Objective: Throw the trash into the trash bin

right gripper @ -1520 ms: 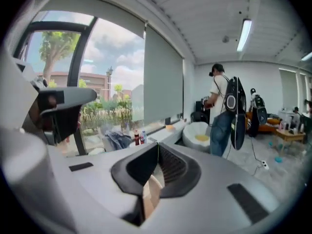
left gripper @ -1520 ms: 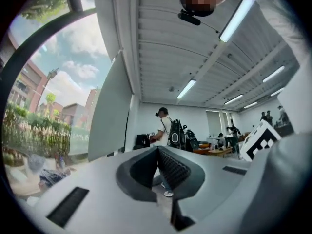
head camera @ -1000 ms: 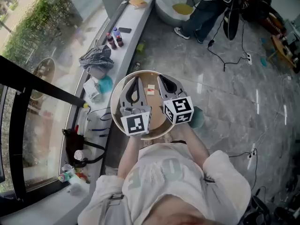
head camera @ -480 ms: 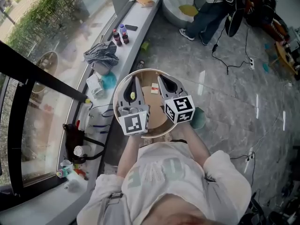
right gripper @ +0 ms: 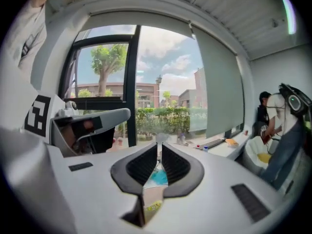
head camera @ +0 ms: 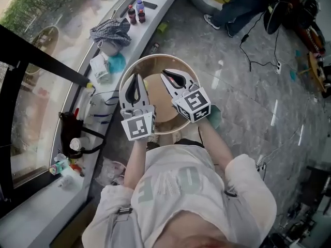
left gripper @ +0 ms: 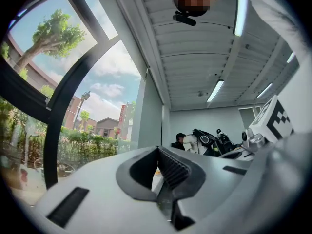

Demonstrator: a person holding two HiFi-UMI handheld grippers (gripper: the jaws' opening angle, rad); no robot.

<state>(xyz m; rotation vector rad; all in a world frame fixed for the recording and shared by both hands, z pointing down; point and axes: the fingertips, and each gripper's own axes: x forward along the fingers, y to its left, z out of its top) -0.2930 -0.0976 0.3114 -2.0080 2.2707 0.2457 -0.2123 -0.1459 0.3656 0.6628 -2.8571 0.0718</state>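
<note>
Grey polished floor [head camera: 243,76] w/ a white window ledge [head camera: 150,22] running to the left of both grippers; ledge carries two bottles [head camera: 136,12], a bundled cloth [head camera: 111,32] and a teal item [head camera: 116,62].

1. Trash bin [head camera: 155,56]: round, tan rim, brown inside. Position: directly beneath both grippers, between them and the floor, just beside the ledge.
2. Left gripper [head camera: 135,77]: jaws together, pads meeting at the tip, nothing seen between them. Tip is above the left part of the bin opening; its marker cube [head camera: 137,127] sits over the near rim.
3. Right gripper [head camera: 164,72]: jaws closed to a thin slit, nothing clamped; only background (ledge, teal item) shows through the slit in the right gripper view. Tip is above the centre-to-far part of the bin opening; its cube [head camera: 192,103] sits over the near-right rim.
4. Grippers are side by side, near each other, not touching; right tip reaches further across the bin than left.
5. Trash piece itself: cannot be made out in any view.
</note>
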